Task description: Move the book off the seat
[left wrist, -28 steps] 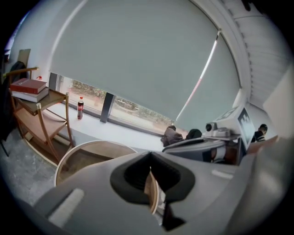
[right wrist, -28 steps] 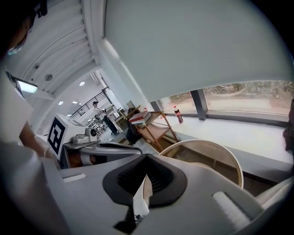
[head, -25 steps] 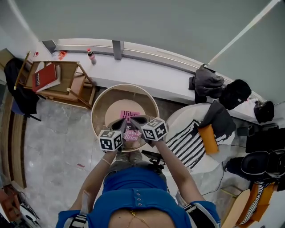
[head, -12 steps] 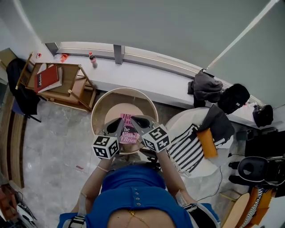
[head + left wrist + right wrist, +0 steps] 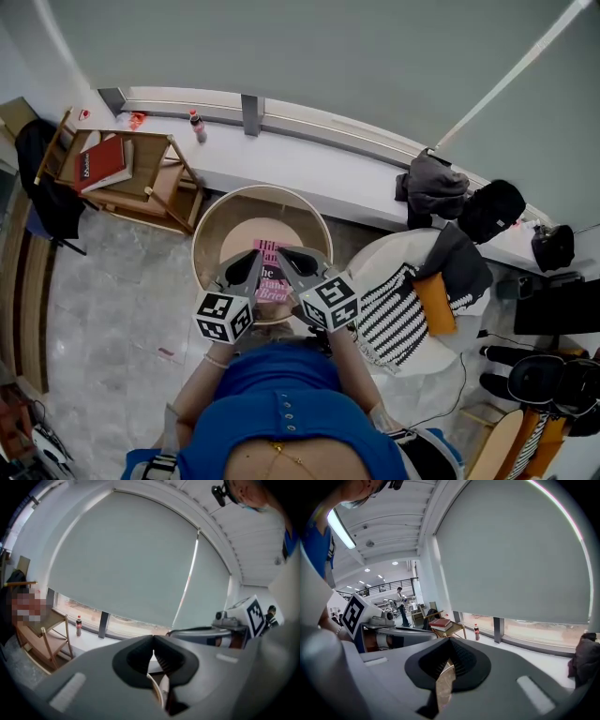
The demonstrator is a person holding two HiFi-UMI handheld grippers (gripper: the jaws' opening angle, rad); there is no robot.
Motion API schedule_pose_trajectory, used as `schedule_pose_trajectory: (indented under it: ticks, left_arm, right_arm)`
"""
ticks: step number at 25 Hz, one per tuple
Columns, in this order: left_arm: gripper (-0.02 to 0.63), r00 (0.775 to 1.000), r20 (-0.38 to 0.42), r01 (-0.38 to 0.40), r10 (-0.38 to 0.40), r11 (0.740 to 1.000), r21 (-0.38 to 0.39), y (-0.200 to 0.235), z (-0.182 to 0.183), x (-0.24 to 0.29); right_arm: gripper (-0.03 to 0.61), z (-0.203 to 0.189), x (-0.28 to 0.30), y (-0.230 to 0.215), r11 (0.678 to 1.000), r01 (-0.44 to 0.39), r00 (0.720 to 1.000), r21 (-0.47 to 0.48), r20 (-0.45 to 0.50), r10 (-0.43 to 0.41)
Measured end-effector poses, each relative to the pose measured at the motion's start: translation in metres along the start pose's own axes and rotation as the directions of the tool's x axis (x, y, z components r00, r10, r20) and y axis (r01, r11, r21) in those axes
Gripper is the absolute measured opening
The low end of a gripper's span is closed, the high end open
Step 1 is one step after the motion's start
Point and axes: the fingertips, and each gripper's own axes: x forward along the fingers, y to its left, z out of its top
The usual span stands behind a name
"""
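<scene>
The pink book (image 5: pixel 273 279) hangs above the middle of the round seat (image 5: pixel 242 236), carried between two grippers and apparently clear of the cushion. The left gripper (image 5: pixel 153 641) has its jaws pressed together on one edge of the book, and a thin pale strip of cover or pages shows in the gap below the tips. The right gripper (image 5: pixel 449 643) has its jaws pinching the opposite edge, with a brownish slab of pages wedged between them. Both grippers point slightly downward and converge over the seat's centre.

The step in hand looks like the carry: the book is up, but it is directly over the seat and not yet off it. Done well, both hands would travel together at one height and pace, so the book neither twists nor bows between the two pinches. Each grip sits only on an edge, so any pulling apart or rolling of one wrist could slip the cover out. The book should rise enough to clear the seat's raised rim before going sideways. The white ledge (image 5: pixel 309 159) beyond the seat and the wooden folding chair (image 5: pixel 141 183) to the seat's left, which bears a red book (image 5: pixel 101 164), look like possible landing spots.
</scene>
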Motion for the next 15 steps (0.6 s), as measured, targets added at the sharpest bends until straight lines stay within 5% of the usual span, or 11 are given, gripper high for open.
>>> schedule_pose_trajectory:
  ticks: [15]
  left_arm:
    - [0.002, 1.000, -0.018, 0.014, -0.013, 0.999, 0.051, 0.001, 0.002, 0.007]
  right_arm:
    - [-0.001, -0.004, 0.012, 0.003, 0.999, -0.041, 0.999, 0.029, -0.023, 0.042]
